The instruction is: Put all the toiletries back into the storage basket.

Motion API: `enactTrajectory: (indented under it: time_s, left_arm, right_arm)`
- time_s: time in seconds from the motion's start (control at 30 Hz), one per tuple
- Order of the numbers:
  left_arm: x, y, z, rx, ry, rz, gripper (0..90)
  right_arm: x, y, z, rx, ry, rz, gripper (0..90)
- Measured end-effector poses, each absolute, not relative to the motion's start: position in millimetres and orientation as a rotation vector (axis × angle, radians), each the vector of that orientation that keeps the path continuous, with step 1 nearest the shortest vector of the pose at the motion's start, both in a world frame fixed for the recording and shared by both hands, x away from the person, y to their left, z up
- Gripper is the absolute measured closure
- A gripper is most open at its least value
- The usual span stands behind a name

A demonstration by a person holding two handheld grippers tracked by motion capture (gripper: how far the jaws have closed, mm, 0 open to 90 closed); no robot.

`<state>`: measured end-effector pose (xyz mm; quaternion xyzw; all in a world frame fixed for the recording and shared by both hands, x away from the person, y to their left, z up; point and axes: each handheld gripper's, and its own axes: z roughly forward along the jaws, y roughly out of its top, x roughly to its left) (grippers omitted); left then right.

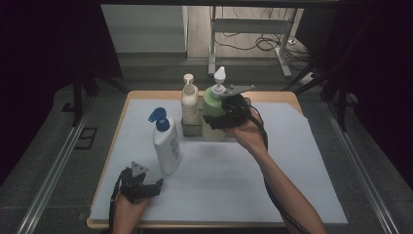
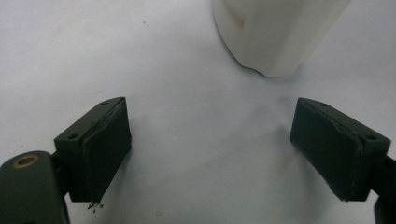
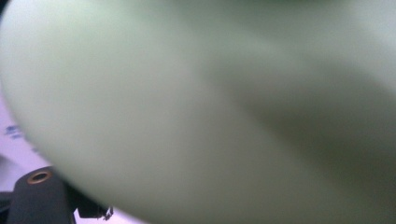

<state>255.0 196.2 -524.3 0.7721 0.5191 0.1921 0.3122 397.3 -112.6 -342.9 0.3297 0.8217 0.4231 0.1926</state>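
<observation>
Pale green plastic pump bottle (image 1: 212,114) stands clamped in the right gripper (image 1: 225,114), forearm stretched forward. Just left of it sit a cream pump bottle (image 1: 189,103) and grey box (image 1: 192,129). Left gripper (image 2: 210,149) rests low, jaws apart, white blue-pump bottle (image 1: 165,144) just ahead; labels unreadable

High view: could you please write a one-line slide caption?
Right tongs at the green pump bottle; left tongs open beside the blue-capped bottle.
</observation>
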Motion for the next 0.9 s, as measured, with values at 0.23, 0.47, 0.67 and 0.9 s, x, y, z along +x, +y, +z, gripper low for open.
enactTrajectory:
  time_s: [0.23,0.47,0.67,0.9]
  left_arm:
    - [255.0,196.3,-524.3,2.038,1.369,0.506,12.1]
    - [255.0,196.3,-524.3,2.038,1.369,0.506,12.1]
    - [255.0,196.3,-524.3,2.037,1.370,0.506,12.1]
    - [255.0,196.2,-524.2,2.037,1.370,0.505,12.1]
  right_arm:
    - [410.4,-107.0,-343.1,0.950,2.289,1.175,12.8]
    - [423.5,-104.4,-344.5,0.984,2.263,1.160,12.8]
    - [434.1,-104.0,-346.8,1.006,2.239,1.153,12.8]
    - [443.9,-101.4,-349.1,1.025,2.220,1.139,12.8]
